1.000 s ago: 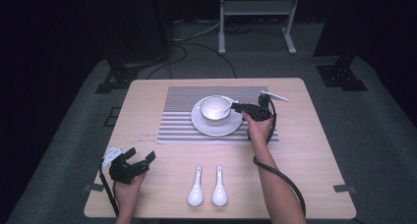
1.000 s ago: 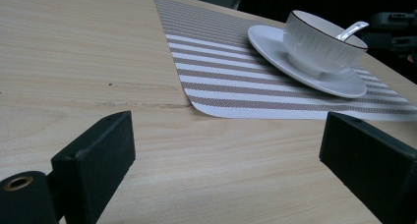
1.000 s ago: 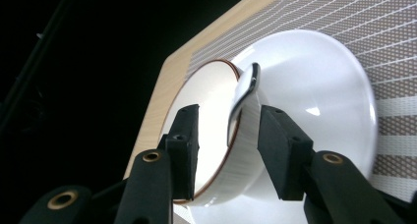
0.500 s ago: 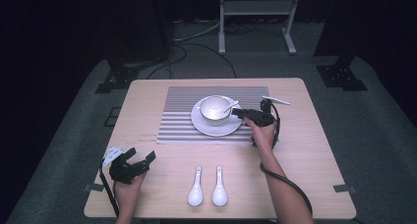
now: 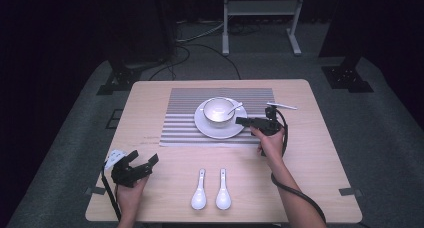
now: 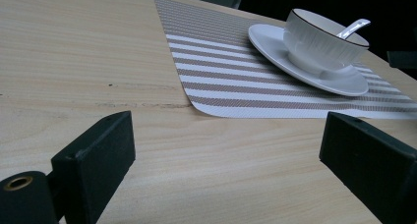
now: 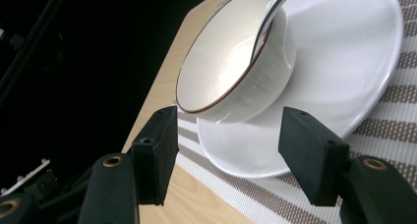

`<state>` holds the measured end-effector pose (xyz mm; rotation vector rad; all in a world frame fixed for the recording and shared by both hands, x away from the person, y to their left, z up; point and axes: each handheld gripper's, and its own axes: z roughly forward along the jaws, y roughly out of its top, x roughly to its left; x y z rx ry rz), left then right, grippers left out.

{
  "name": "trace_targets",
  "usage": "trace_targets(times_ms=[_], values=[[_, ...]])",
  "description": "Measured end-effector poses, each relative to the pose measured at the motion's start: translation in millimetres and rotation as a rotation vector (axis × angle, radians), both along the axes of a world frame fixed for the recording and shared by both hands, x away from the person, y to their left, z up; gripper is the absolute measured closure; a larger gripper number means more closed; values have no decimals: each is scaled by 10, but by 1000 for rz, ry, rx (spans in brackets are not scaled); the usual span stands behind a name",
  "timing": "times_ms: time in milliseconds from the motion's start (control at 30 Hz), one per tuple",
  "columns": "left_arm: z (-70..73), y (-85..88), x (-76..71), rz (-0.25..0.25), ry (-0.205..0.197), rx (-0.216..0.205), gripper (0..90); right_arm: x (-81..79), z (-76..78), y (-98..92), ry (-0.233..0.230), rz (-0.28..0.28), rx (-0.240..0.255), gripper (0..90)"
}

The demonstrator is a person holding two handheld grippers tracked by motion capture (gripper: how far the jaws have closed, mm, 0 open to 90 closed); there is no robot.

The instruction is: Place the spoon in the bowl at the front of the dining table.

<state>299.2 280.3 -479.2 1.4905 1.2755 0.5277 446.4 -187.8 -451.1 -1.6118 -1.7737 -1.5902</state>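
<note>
Right gripper (image 5: 243, 121) just beside plate (image 5: 212, 132), jaws just opening, empty; left gripper (image 5: 145, 163) well apart, jaws wide.

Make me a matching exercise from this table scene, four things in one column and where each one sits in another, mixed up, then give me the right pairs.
Things:
1. bowl
2. saucer
3. two white spoons
4. left tool

Places:
A. on the striped placemat, under the bowl
B. over the table's near left corner, jaws open and empty
C. side by side on bare wood near the front edge
D. on the saucer, with a spoon leaning inside

Pairs: 1-D, 2-A, 3-C, 4-B
</note>
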Motion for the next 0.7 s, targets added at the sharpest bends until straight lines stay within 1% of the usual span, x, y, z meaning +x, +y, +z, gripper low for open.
trace_targets(times_ms=[133, 200, 367, 700], values=[[0, 1, -3, 0, -4, -2, 54, -41, -1, -4, -6, 10, -5, 388], [0, 0, -6, 0, -6, -3, 54, -64, 3, -10, -12, 16, -20, 383], [0, 1, -5, -1, -5, -2, 53, -110, 1, -39, -14, 22, -39, 378], [0, -4, -5, 0, -5, 1, 54, -207, 2, -109, -18, 38, -48, 373]])
